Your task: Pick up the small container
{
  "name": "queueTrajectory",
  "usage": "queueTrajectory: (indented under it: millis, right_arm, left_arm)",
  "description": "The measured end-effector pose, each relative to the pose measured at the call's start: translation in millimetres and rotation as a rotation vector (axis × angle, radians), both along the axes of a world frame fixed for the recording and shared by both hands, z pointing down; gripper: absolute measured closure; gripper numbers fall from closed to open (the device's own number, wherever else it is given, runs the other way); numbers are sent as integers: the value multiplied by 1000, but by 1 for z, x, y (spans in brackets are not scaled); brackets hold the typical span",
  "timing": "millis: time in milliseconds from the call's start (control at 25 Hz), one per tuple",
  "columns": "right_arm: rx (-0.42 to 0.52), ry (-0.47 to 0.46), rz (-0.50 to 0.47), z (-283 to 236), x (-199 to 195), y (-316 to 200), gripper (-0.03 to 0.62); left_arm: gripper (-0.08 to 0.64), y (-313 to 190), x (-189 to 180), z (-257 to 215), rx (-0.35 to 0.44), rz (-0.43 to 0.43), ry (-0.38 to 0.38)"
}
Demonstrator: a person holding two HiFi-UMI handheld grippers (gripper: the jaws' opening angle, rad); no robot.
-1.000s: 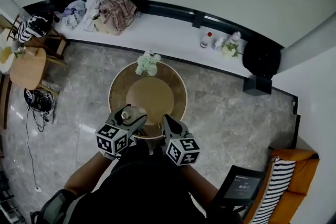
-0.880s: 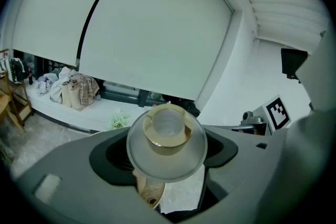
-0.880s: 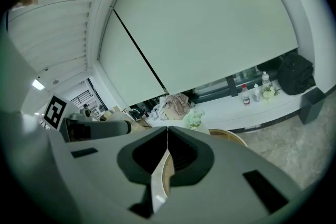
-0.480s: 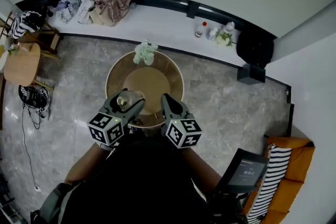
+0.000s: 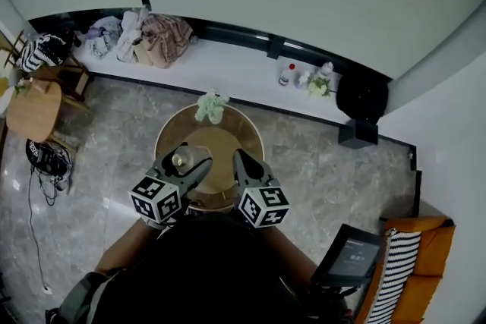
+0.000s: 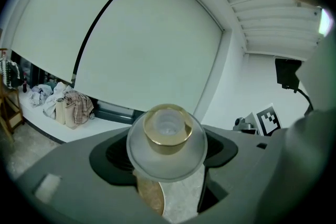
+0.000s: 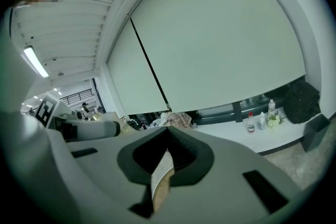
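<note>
While the left gripper (image 5: 187,164) is squeezing the small container (image 6: 167,138) tight between its jaws, it is holding it up over the round table (image 5: 254,134). The right gripper (image 7: 166,159) is hanging beside it, jaws together, empty. The pick-up is looking done.

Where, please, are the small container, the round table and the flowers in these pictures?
small container (image 6: 167,143), left gripper view, on its gold collar.
round table (image 5: 235,140), head view, on its bare top.
flowers (image 5: 212,105), head view, on the blooms.
</note>
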State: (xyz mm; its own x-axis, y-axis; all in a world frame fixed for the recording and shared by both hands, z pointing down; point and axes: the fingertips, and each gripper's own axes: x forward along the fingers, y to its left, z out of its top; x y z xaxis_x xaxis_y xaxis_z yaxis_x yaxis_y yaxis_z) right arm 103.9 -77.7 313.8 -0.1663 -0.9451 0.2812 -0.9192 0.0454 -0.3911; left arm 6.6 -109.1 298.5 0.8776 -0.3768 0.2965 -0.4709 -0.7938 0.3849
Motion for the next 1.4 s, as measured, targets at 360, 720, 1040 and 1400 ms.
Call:
queueTrajectory:
  millis: [360,720,1040,1400]
  right_arm:
    - [70,51,7,-18,-1,-4,586]
    - [81,74,-13,-17,-12,-4,586]
    - [79,73,-17,-14,-17,-2,586]
    - [89,70,-24,-16,-20,-2,586]
  left_arm:
    - [229,-3,1,-11,30,5,34]
    - [227,4,-3,-5,35,28,23]
    - [229,9,-5,1,28,37,4]
    - [227,7,-6,1,29,43,-6]
